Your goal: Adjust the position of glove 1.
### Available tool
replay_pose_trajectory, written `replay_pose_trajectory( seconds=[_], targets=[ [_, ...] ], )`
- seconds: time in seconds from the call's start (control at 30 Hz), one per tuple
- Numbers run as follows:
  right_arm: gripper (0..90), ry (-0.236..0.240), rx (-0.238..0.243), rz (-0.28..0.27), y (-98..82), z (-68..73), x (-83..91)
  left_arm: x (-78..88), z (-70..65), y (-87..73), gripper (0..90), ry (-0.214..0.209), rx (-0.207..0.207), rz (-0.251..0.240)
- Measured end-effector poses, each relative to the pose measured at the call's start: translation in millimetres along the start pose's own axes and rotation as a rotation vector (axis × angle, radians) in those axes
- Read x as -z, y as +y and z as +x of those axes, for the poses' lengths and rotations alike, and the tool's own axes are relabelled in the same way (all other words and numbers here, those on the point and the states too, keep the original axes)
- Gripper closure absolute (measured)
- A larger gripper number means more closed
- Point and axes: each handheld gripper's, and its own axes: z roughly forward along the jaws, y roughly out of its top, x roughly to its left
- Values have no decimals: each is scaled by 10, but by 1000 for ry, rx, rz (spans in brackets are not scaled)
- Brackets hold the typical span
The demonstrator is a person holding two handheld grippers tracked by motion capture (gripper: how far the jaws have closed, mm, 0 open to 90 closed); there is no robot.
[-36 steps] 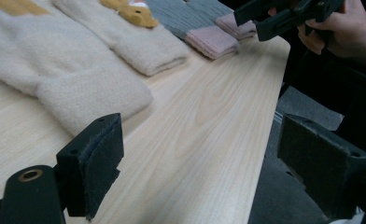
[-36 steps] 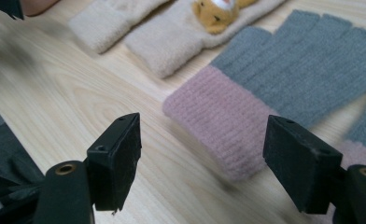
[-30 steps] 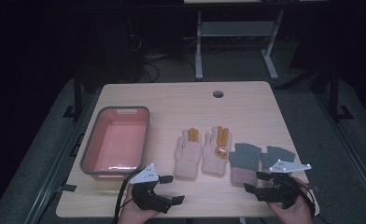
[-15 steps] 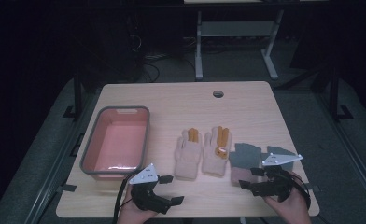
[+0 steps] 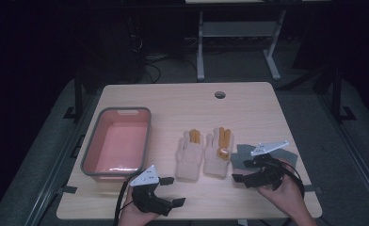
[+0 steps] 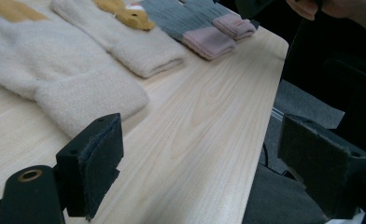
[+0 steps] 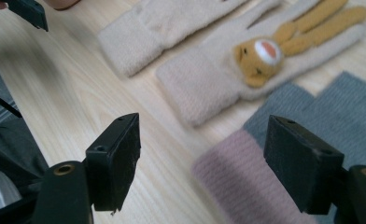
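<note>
Jaws of the right gripper [image 5: 246, 172] are spread wide and have been moved over the grey knitted glove [image 7: 307, 121], beside the pink plastic tub [image 5: 116, 141]; picking up looks next.

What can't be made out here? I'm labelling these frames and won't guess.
- Grey gloves: in the high view, the right gripper covers much of them.
- Pink cuff: blurred and cut by the bottom edge in the right gripper view.
- Pink bin: near inside wall hidden by its own rim in the high view.
</note>
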Motion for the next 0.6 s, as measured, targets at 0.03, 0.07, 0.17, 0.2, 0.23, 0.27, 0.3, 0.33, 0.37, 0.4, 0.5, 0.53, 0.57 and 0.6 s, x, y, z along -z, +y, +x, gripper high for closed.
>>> replay_pose_trajectory(
  seconds=[0.03, 0.07, 0.17, 0.2, 0.23, 0.27, 0.3, 0.33, 0.37, 0.4, 0.5, 0.53, 0.57, 0.6],
  targets=[
    [269, -2, 0, 2, 24, 1, -3, 3, -4, 1, 146, 1, 0, -2],
    [269, 3, 3, 5, 57, -5, -8, 8, -8, 3, 146, 4, -4, 0],
    [270, 5, 18, 12, 161, -11, -21, 12, -12, 11, 146, 4, -12, -1],
    [272, 10, 16, 12, 196, -11, -24, 13, -7, 12, 146, 3, -19, -3],
    [272, 11, 21, 15, 224, -14, -29, 13, -6, 11, 146, 0, -15, -6],
    [273, 9, 27, 16, 273, -12, -39, 13, -4, 8, 146, -2, -15, -7],
    [273, 12, 34, 18, 309, -11, -49, 14, -4, 3, 146, -3, -11, -6],
    [276, 13, 41, 22, 344, -9, -58, 13, -4, -2, 146, -5, -8, -6],
    [276, 13, 43, 22, 378, -6, -74, 13, -5, -4, 146, -8, -5, -5],
    [277, 10, 55, 25, 407, -10, -85, 13, -7, -1, 146, -9, -10, -4],
    [283, 4, 55, 27, 483, -19, -106, 11, -19, 17, 146, -8, -20, -6],
    [288, 15, 50, 19, 513, -37, -115, 12, -24, 20, 146, -7, -21, -8],
    [288, 15, 50, 19, 513, -37, -115, 12, -24, 20, 146, -7, -21, -8],
    [289, 10, 48, 24, 536, -50, -127, 8, -32, 20, 146, -5, -17, -13]
  ],
)
